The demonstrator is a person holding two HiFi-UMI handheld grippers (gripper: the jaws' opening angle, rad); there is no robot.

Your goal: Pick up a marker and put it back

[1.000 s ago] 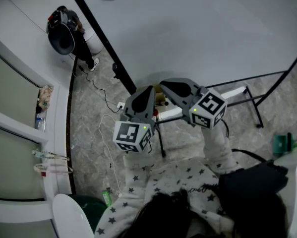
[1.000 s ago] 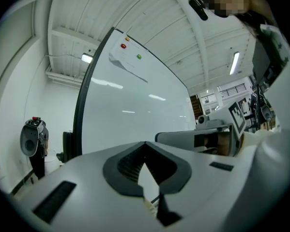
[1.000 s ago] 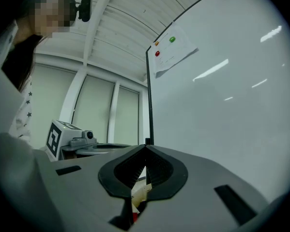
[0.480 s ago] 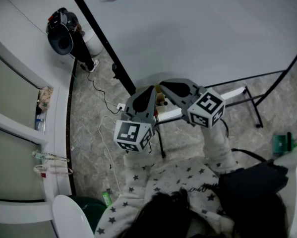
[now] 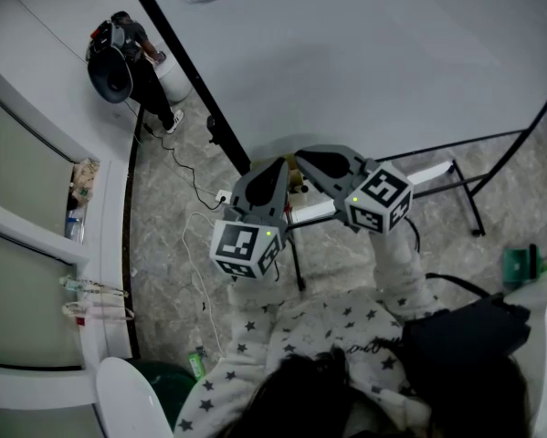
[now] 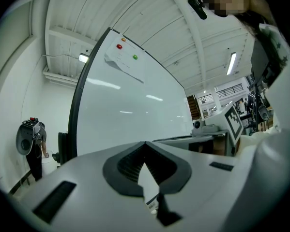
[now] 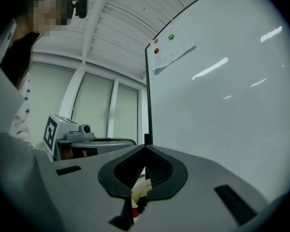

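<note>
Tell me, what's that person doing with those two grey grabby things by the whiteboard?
A person in a starry top holds one hand-held gripper in each hand by the whiteboard. The left hand-held gripper and right hand-held gripper are both shut and empty. A marker shows just below the right one, not held.

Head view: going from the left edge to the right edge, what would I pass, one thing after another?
person standing at the far left → left gripper → right gripper → green object near the right edge
</note>
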